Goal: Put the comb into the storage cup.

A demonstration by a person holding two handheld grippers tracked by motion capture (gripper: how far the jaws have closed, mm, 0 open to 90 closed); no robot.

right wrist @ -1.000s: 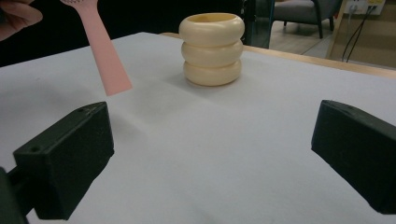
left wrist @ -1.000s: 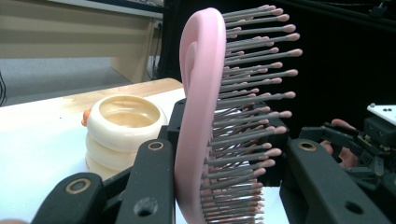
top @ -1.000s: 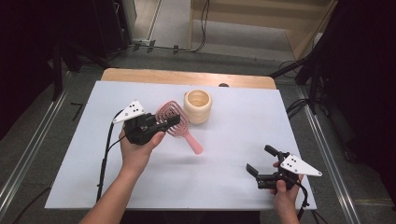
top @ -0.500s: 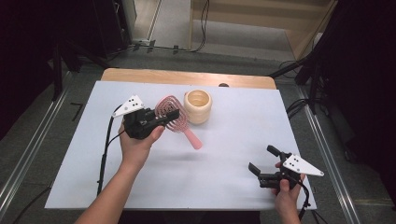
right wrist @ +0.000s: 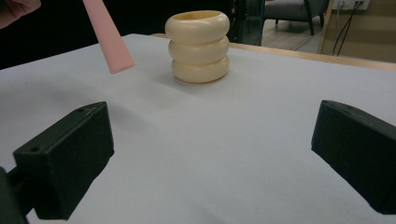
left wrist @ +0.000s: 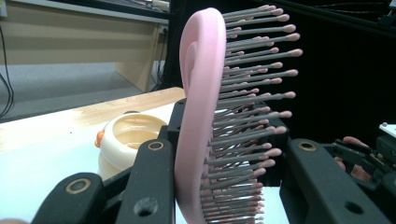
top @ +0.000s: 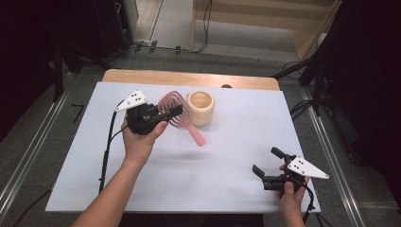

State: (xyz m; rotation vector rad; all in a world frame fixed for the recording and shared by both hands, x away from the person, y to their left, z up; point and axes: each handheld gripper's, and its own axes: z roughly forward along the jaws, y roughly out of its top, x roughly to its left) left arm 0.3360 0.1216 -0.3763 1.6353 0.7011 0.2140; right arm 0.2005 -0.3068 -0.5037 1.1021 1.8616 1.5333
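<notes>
While bristly, the pink plastic hairbrush [top: 176,111] nears a ribbed cream holder [top: 201,108].

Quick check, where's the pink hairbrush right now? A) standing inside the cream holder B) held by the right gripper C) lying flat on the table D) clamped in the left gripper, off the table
D: the left gripper has its jaws shut on the head of the pink hairbrush, whose handle hangs clear of the table beside the cream holder.
</notes>
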